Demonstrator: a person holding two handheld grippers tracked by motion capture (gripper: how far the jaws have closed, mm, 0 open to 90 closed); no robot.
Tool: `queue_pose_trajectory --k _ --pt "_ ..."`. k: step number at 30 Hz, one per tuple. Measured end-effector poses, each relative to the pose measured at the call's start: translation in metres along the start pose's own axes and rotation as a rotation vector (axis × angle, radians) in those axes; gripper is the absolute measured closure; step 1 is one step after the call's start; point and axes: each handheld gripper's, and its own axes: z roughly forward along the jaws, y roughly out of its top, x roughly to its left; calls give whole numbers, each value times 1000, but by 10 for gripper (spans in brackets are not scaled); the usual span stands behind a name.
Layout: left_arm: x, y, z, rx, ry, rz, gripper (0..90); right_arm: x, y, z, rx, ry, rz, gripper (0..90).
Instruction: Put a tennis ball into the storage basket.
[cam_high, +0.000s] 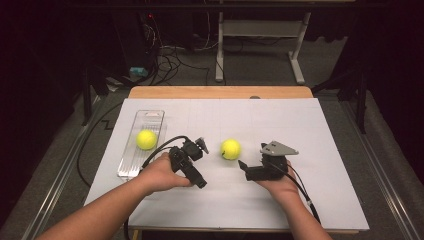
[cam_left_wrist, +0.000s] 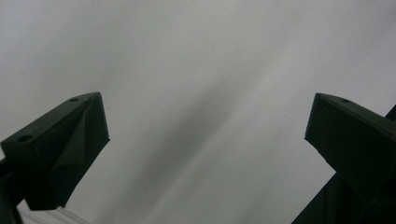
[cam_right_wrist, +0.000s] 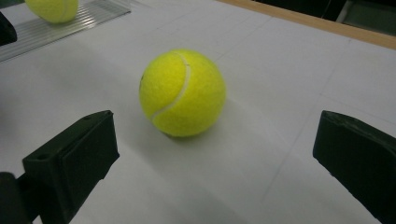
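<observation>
Both hands sit near the table's near edge. Right gripper (cam_right_wrist: 215, 154) has its jaws wide apart, aimed at a ball (cam_right_wrist: 183, 92) lying loose on the white sheet (cam_high: 280, 125) just left of it. Left gripper (cam_left_wrist: 205, 149), jaws apart and holding nothing, points down at the sheet. Farther left, another ball (cam_high: 146, 139) rests in a clear tray (cam_high: 150, 116). Closing off-centre would likely nudge the near ball into rolling away.
</observation>
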Motion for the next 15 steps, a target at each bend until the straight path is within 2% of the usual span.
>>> queue_pose_trajectory --k 5,9,15 --pt "1 1 1 1 -5 0 6 5 10 27 40 12 -12 15" --pt "0 2 1 2 -10 5 6 9 16 45 68 27 -1 34" --pt "0 2 1 8 -9 11 6 14 21 65 115 38 -1 101"
